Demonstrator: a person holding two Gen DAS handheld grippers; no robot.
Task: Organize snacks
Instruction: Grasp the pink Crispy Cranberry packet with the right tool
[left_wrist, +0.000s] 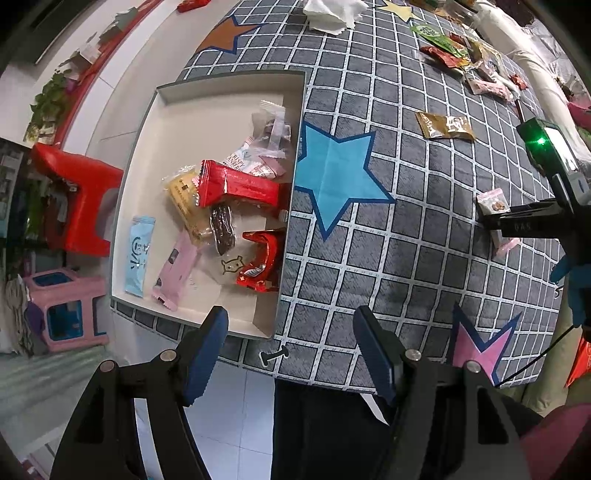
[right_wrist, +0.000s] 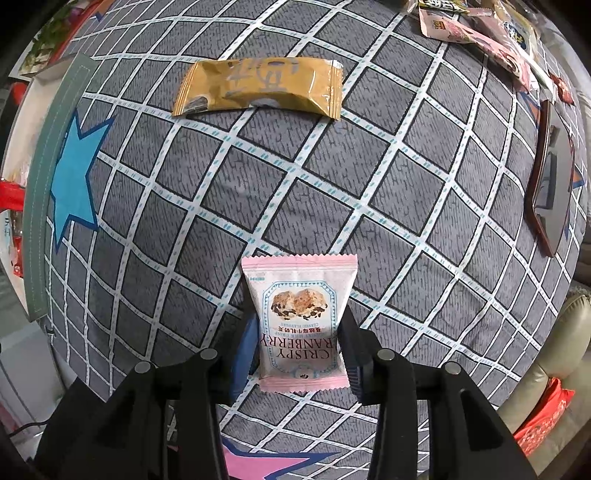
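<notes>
Snacks fill a shallow white box (left_wrist: 144, 155) on the checked cloth (left_wrist: 406, 258): red packets (left_wrist: 240, 186), a pink one, a blue one. Left gripper (left_wrist: 290, 350) hangs wide, holding nothing. Right gripper (right_wrist: 297, 354) straddles a pink cranberry packet (right_wrist: 299, 321) on the cloth, well apart from the box; grip uncertain.

Checked grey cloth (left_wrist: 369, 258) covers worktop, white grid lines. Blue star (left_wrist: 334, 177) printed on cloth, ahead of left fingers; pink star (left_wrist: 480, 343) just right of them. Crumpled white tissue (left_wrist: 332, 14) far ahead, at cloth's far edge. Red stool (left_wrist: 81, 206) and pink stool (left_wrist: 62, 306) on floor, left of left fingers. Dark brown-rimmed tray (right_wrist: 554, 177) on cloth, far right of right fingers.
</notes>
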